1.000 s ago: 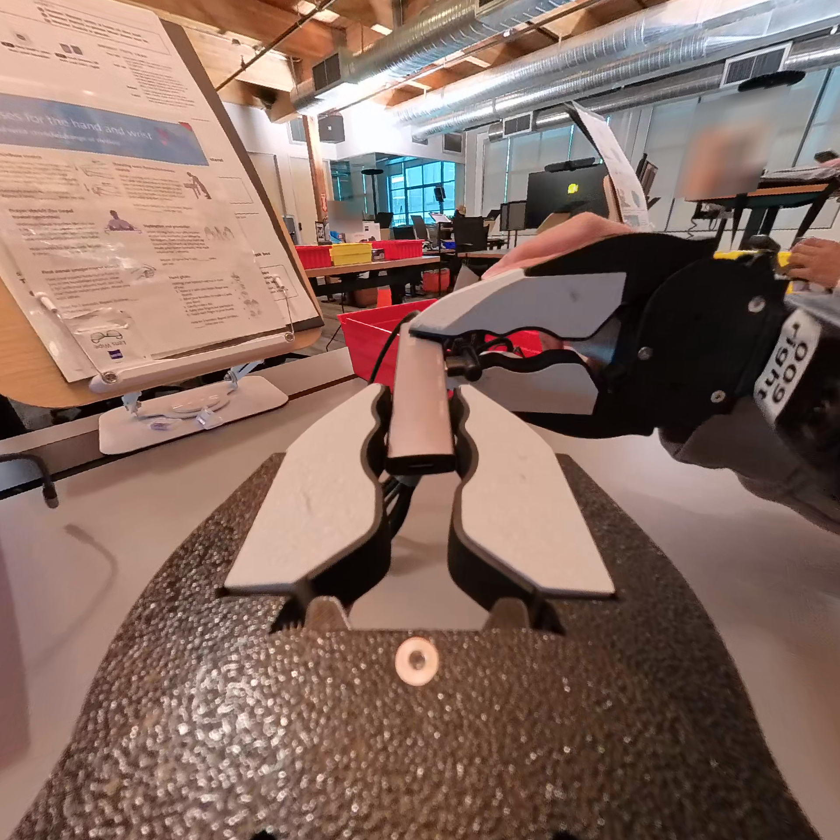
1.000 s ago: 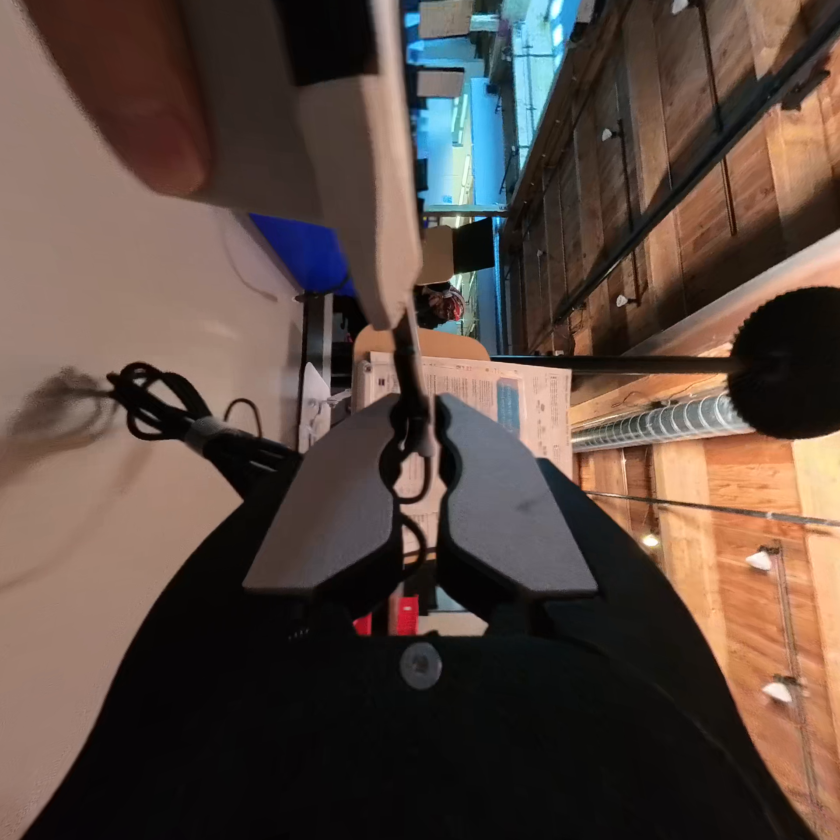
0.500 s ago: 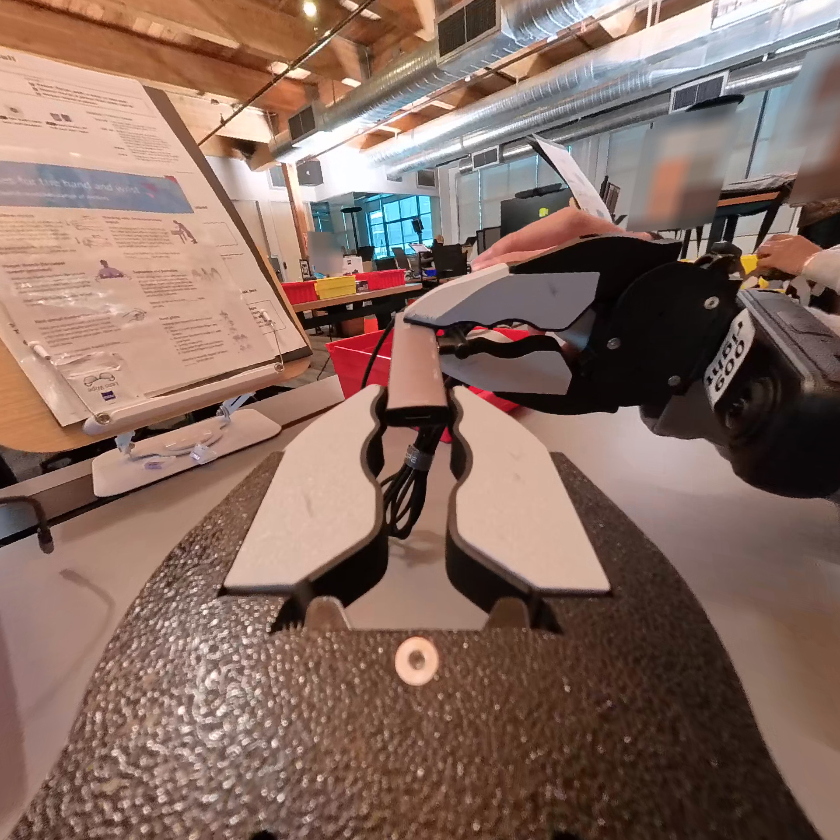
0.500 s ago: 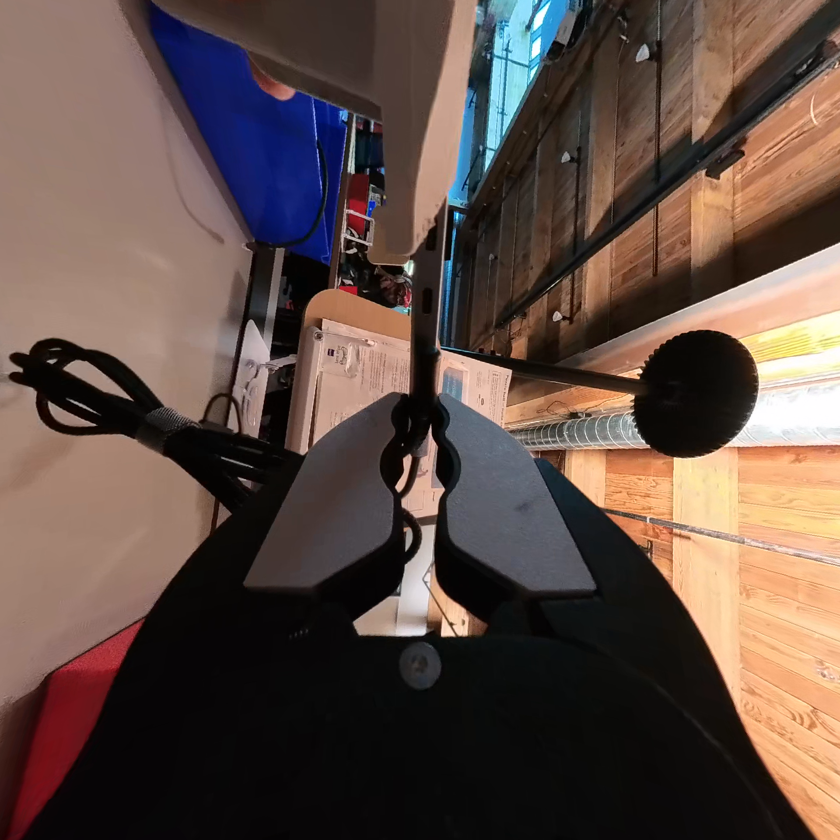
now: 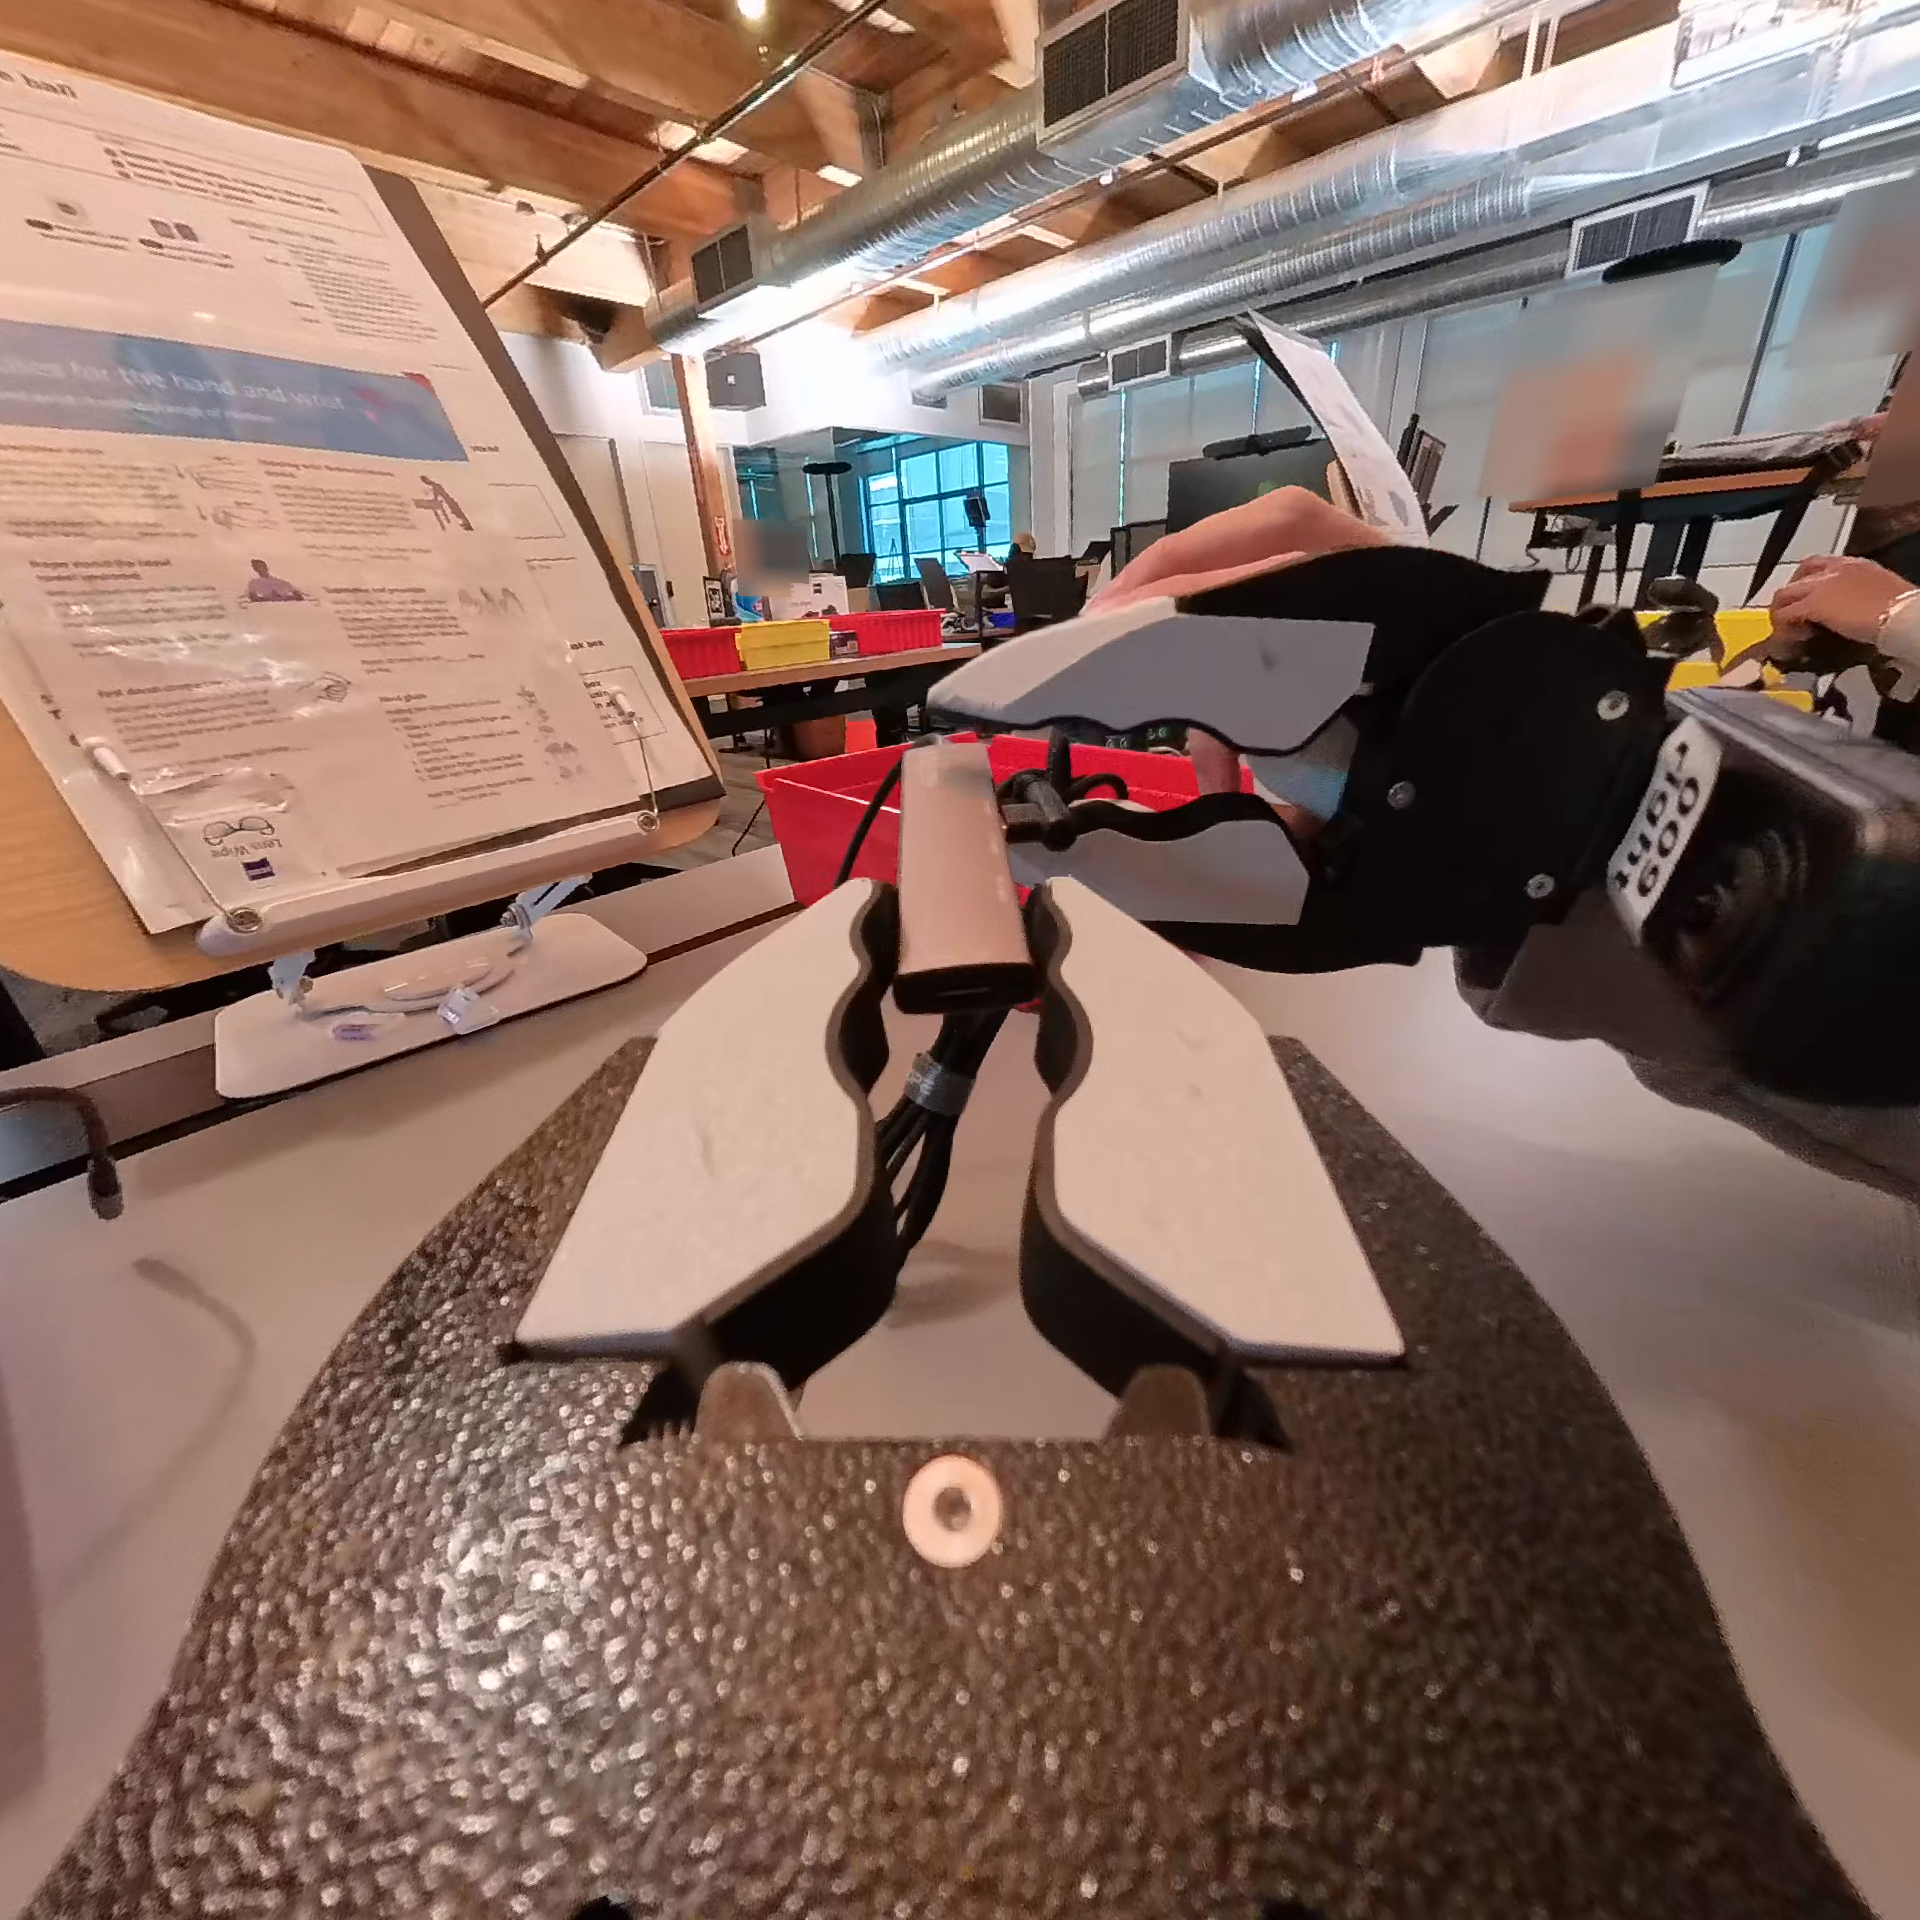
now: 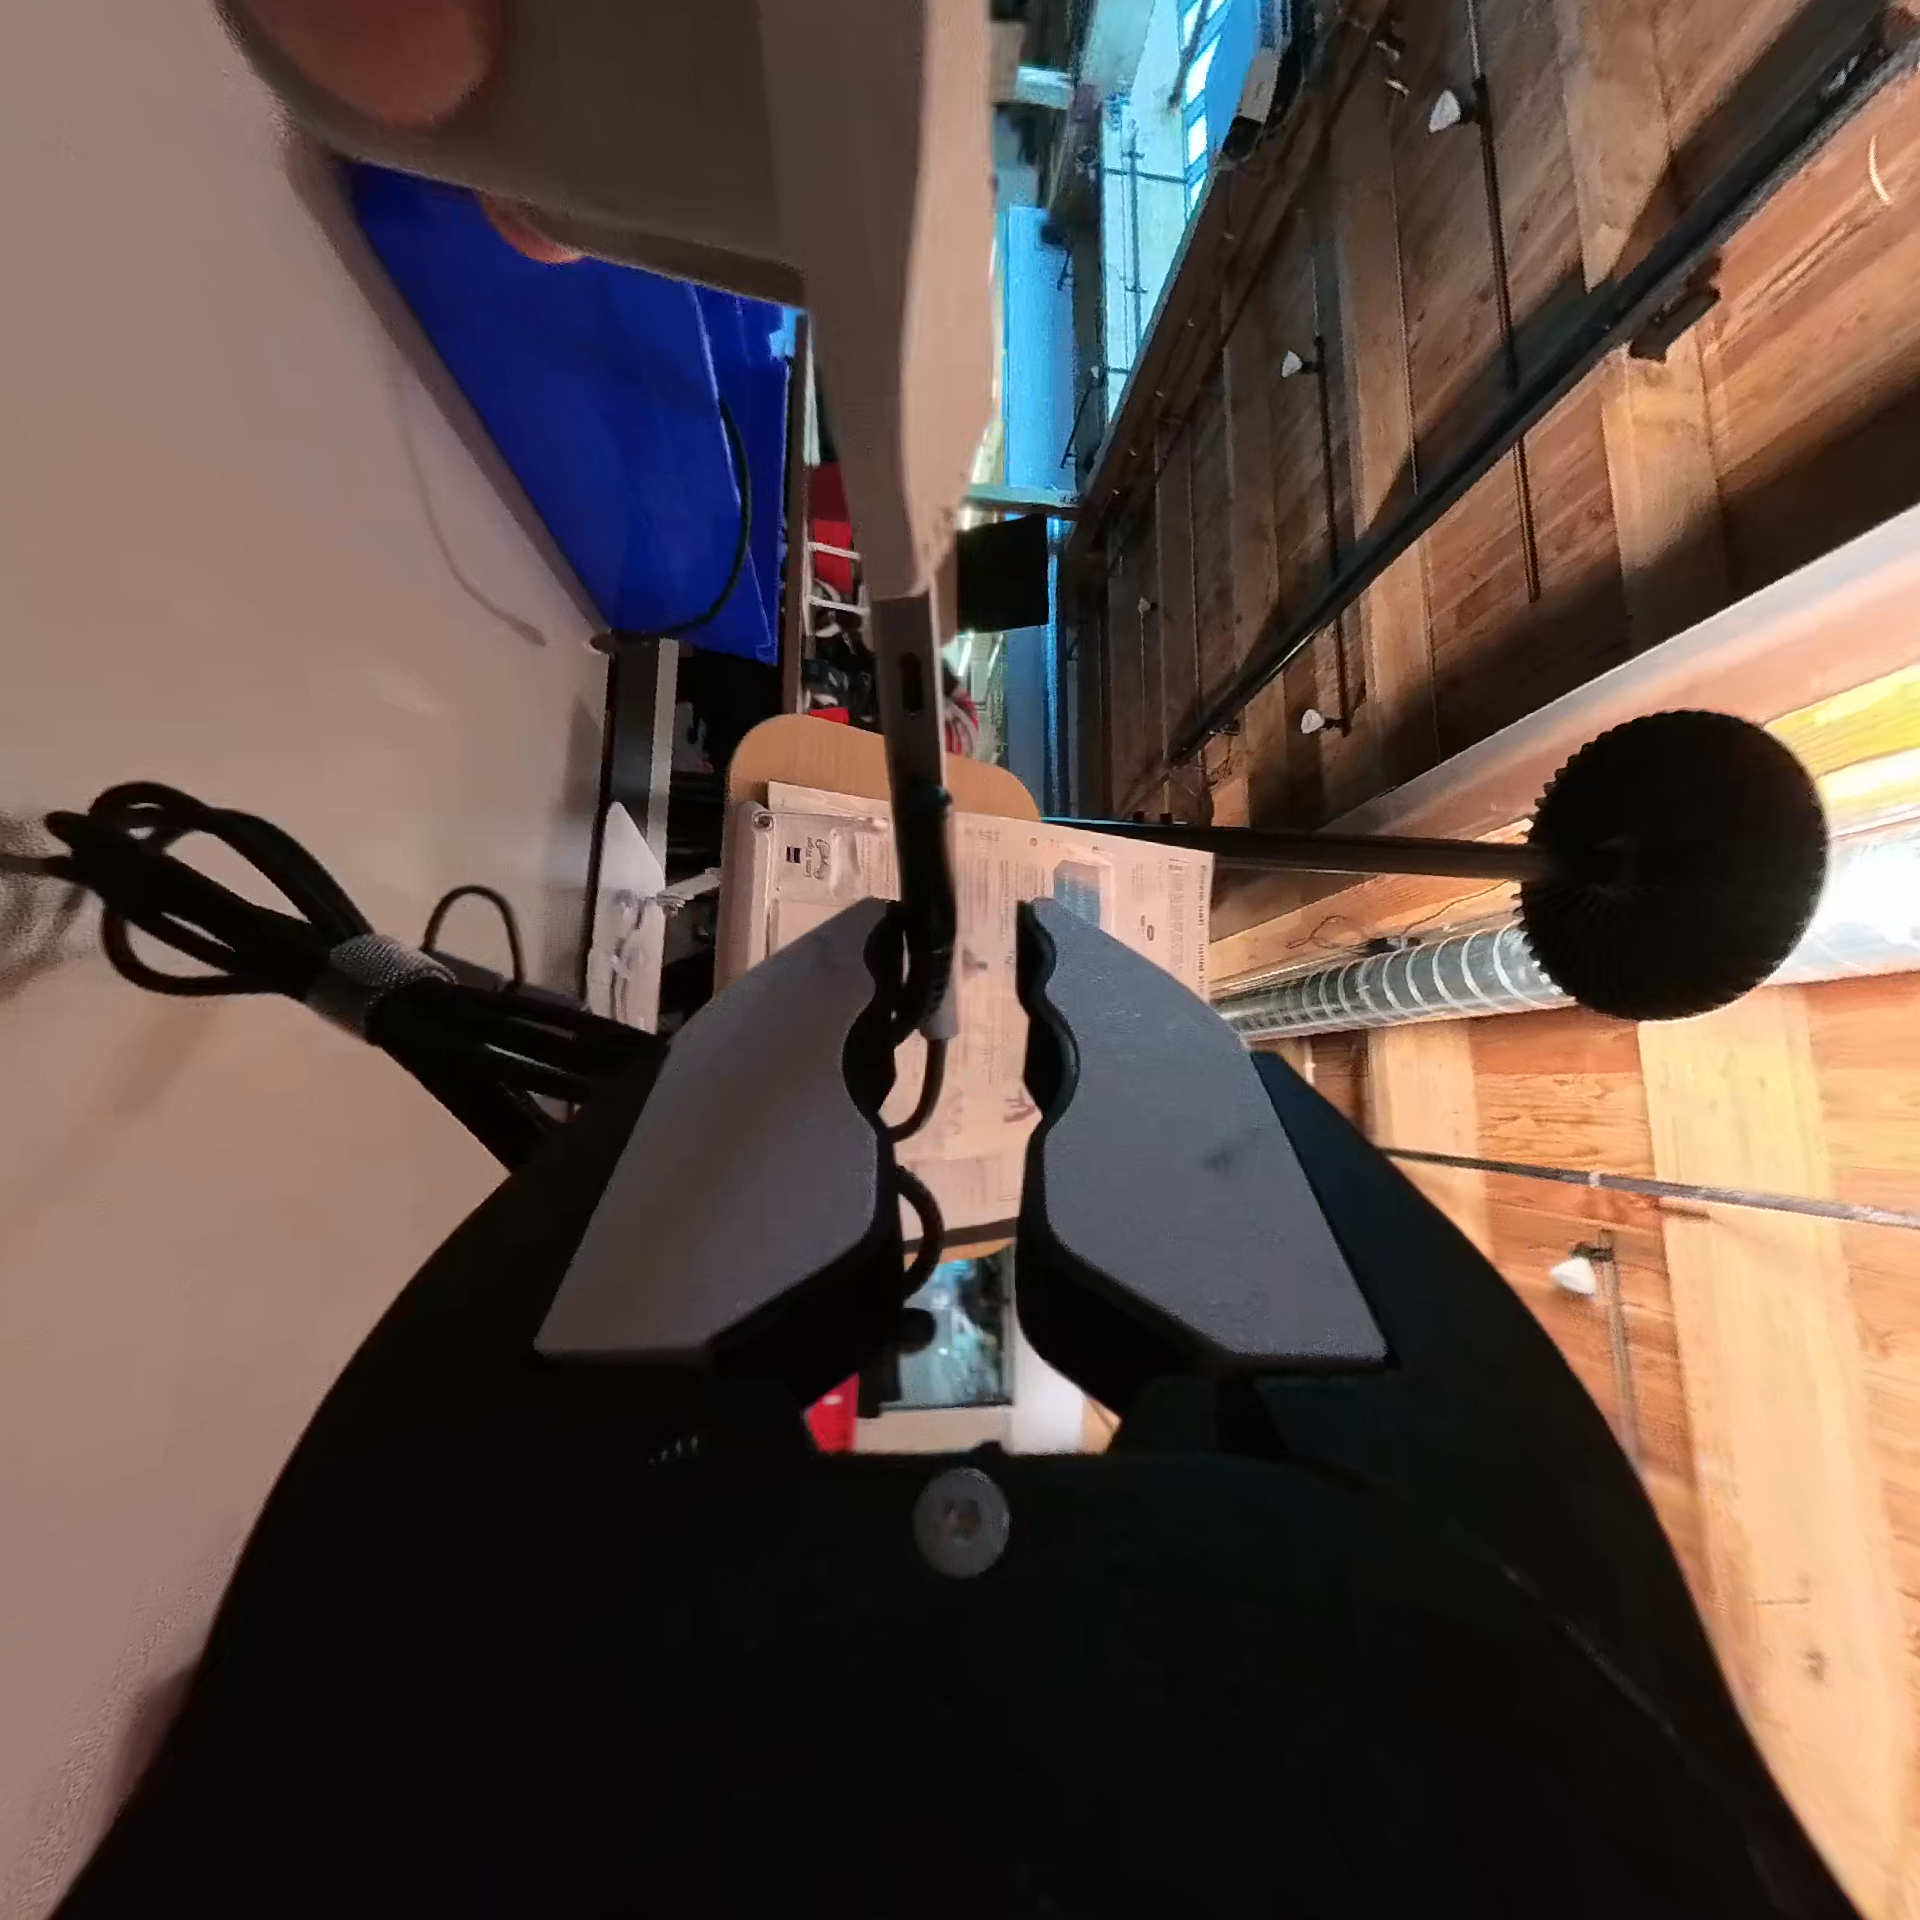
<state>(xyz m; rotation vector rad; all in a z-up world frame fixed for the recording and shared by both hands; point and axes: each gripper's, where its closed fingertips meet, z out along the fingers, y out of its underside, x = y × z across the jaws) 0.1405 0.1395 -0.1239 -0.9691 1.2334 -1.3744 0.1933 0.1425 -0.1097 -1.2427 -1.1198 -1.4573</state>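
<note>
My left gripper [image 5: 956, 914] is shut on a slim metal-coloured hub [image 5: 954, 873] and holds it above the pale table [image 5: 1558, 1247]. A black plug [image 5: 1029, 821] sits in the hub's right side. Its black cable bundle [image 5: 925, 1101], tied with a grey wrap, hangs under the hub. My right gripper [image 5: 987, 779] comes in from the right, turned on its side, with its jaws apart around the plug. In the right wrist view the right gripper [image 6: 951, 914] is open; the cable [image 6: 925, 935] runs between the fingers, against the left one. The hub [image 6: 906, 675] shows beyond, under the left gripper's white finger [image 6: 914, 312].
A wooden document stand with a printed sheet [image 5: 260, 540] and a white base [image 5: 436, 997] stands at the back left. A red bin [image 5: 821, 821] sits behind the grippers. A person's hand [image 5: 1829, 613] is at the far right. More red and yellow bins [image 5: 779, 644] are on a far table. My hands' fingertips stand some 6 cm from each other.
My right gripper was shut on the cable plug and has now opened its jaws around it. My left gripper still holds the hub, which has shifted slightly in view.
</note>
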